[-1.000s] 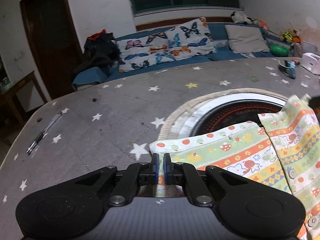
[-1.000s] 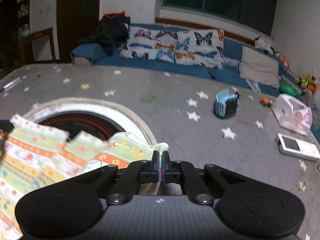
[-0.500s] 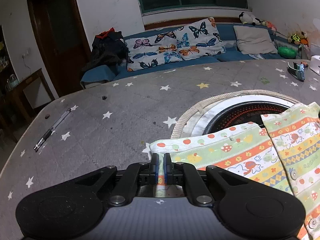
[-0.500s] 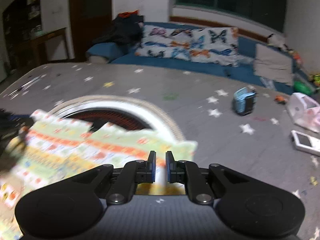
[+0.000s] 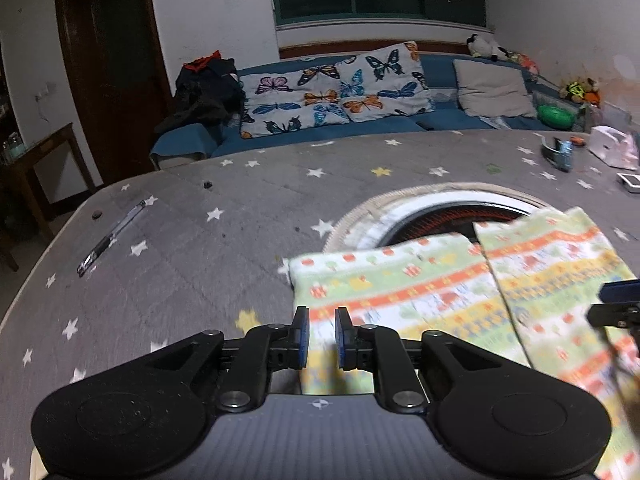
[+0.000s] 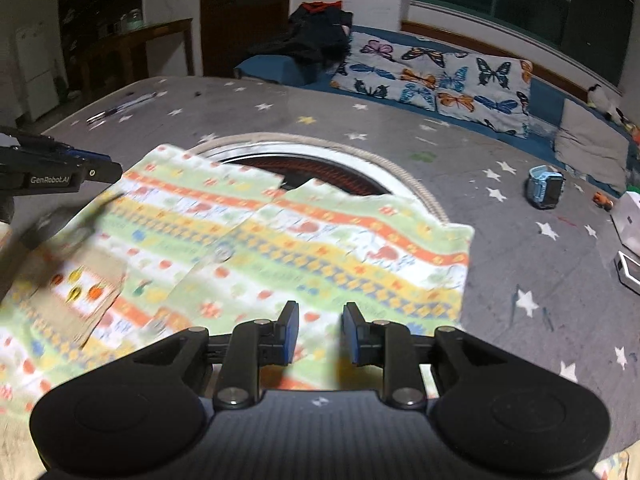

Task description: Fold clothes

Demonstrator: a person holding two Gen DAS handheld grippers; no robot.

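Note:
A small striped garment [image 5: 420, 300] [image 6: 280, 248] in green, orange and yellow prints lies flat on the grey star-patterned table, its two front panels meeting at a centre seam with snaps. In the left wrist view my left gripper [image 5: 320, 338] is open just above the garment's near left corner, holding nothing. My right gripper [image 6: 318, 332] is open wider over the near right part of the cloth, also holding nothing. Each gripper shows at the edge of the other's view: the right one [image 5: 618, 304], the left one [image 6: 60, 172]. The garment's far edge overlaps a round inset.
A round heater inset [image 5: 452, 216] with a white ring sits in the table [image 5: 180, 260]. A pen [image 5: 112, 236] lies far left. A blue watch [image 6: 544, 186], white boxes [image 6: 630, 216] and small items lie at the right. A sofa with butterfly cushions [image 5: 336, 88] stands behind.
Both grippers were shut on the garment's corners; the right opened first, then the left. The cloth now lies released and flat, and both grippers have drawn back and up.

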